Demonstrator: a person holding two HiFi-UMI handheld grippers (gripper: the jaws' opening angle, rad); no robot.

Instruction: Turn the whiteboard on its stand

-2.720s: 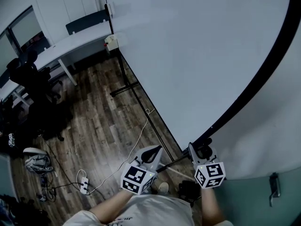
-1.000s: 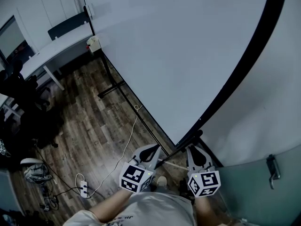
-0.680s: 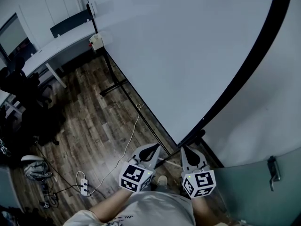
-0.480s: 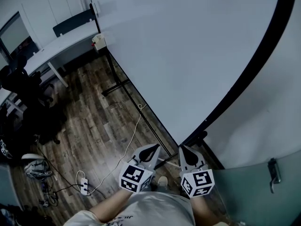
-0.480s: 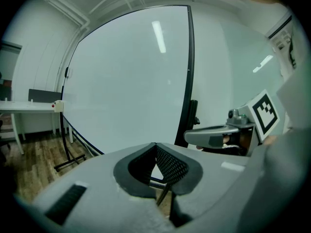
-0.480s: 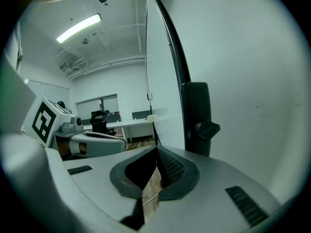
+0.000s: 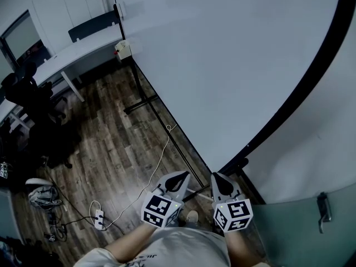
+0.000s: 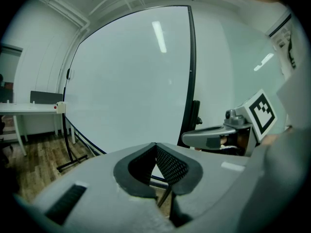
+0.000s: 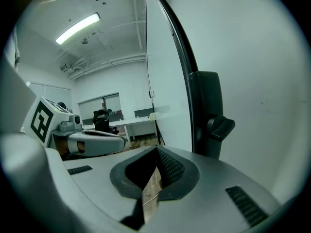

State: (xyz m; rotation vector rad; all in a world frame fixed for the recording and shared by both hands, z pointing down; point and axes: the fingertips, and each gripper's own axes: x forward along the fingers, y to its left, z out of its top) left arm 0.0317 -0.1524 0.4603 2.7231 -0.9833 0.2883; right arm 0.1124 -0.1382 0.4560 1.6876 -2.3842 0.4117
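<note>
Two grippers, placing: left hand-held gripper point(image 7: 179, 176) and right hand-held gripper point(image 7: 216, 176) side by side, low in the head view, close to the person's torso, touching nothing.
Left jaws: together at the tips, nothing between them.
Right jaws: fully together, empty.
Whiteboard point(image 7: 222, 65): large, black-framed, filling the upper right of the head view; mounted on its stand point(image 7: 146, 90), which sits on the wooden floor point(image 7: 111, 149); lower near corner just beyond the two grippers.
Locking knob point(image 9: 221, 126): on the black bracket at the board's edge, just right of and beyond the right jaws, apart from them.
Change: right hand-held gripper up at the knob a few seconds ago; now drawn back toward the torso and level with the left one. Left hand-held gripper much where it was. Board's lie in the frame little altered.
Meaning, judged: knob handling over, lock possibly loosened; turn itself not yet begun, no hold on the frame.
Next, judged: opening of jaws and a grip or push on the frame edge needed.
Hazard: loose cable point(image 7: 161, 152) on the floor beside the stand's lower bar; desk point(image 7: 72, 54) near the board's far end.
</note>
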